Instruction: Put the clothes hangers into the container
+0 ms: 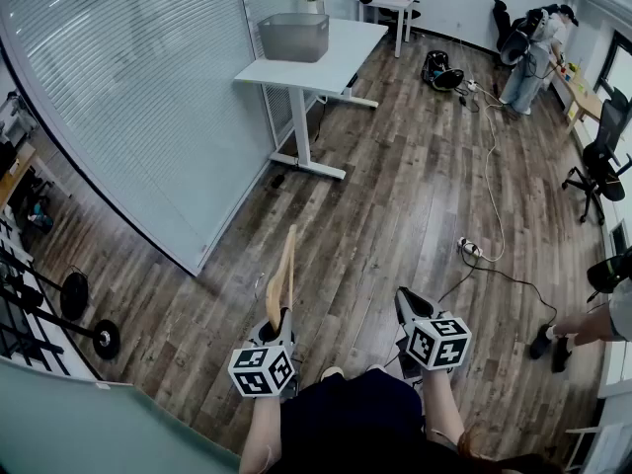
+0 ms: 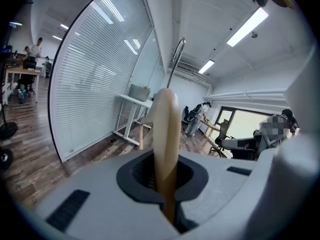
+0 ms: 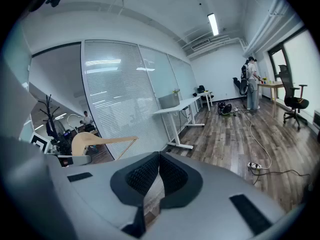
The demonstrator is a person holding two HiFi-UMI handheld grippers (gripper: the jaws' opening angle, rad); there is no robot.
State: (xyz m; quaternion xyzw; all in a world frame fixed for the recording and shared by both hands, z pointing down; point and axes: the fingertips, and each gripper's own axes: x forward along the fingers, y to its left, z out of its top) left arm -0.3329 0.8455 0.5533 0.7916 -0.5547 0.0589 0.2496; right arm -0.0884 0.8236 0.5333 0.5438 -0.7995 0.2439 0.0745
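- We held the hanger (image 1: pixel 284 270) in the left gripper (image 1: pixel 280 322), left of the right gripper (image 1: pixel 403 296).
- The bin (image 1: pixel 294 37) sat on the desk (image 1: pixel 341 55) far ahead.
- A partition (image 1: pixel 118 117) ran along our left.
- A cable (image 1: pixel 487 166) lay right of the desk.

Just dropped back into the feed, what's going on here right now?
A person stands on the wood floor with a gripper in each hand. The left gripper is shut on a wooden clothes hanger, which sticks out ahead of it. The right gripper is shut with nothing in it. The grey container sits on a white desk across the room, so the hanger is not in it yet.
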